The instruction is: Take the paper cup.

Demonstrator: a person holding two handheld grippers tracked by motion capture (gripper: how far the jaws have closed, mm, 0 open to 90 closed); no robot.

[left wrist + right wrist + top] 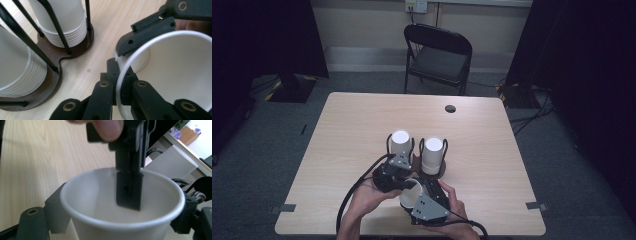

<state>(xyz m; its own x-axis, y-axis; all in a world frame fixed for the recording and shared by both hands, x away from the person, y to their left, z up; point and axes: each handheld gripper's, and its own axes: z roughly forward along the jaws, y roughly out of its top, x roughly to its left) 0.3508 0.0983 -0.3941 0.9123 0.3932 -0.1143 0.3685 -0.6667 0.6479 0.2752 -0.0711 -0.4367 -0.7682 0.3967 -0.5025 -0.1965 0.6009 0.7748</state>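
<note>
left gripper [408, 184]: clamped tight on the rim of the paper cup [412, 194], one jaw inside the cup wall, one outside. Left gripper view shows the rim edge [120, 82] pinched right between the two black jaws, hardly any gap.

right gripper [416, 199]: closed around the body of the same cup from both sides, so a wide-ish grip, jaws pressed on the outer wall. Right gripper view looks straight into the open mouth [122, 200], with the other gripper's inner jaw hanging down inside it.

paper cup: plain white, held off the table between both grippers, near the front edge of the table [362, 120], tipped over with the mouth facing left toward the left gripper.

writing/brands: none readable on the cup, stacks or grippers, honestly just blank white and black.

hands: left hand [367, 197] and right hand [452, 220] coming in from the bottom, each wrapped on its gripper; fingertip [107, 128] blurry at the top of the right gripper view.

cup stacks: two stacks of white cups, left stack [400, 145] and right stack [432, 152], upside down, each inside black wire posts on a dark brown holder [53, 53], just beyond the grippers.

farther out: black folding chair [438, 57] behind the table, round cable hole [450, 108] near the far edge.
</note>
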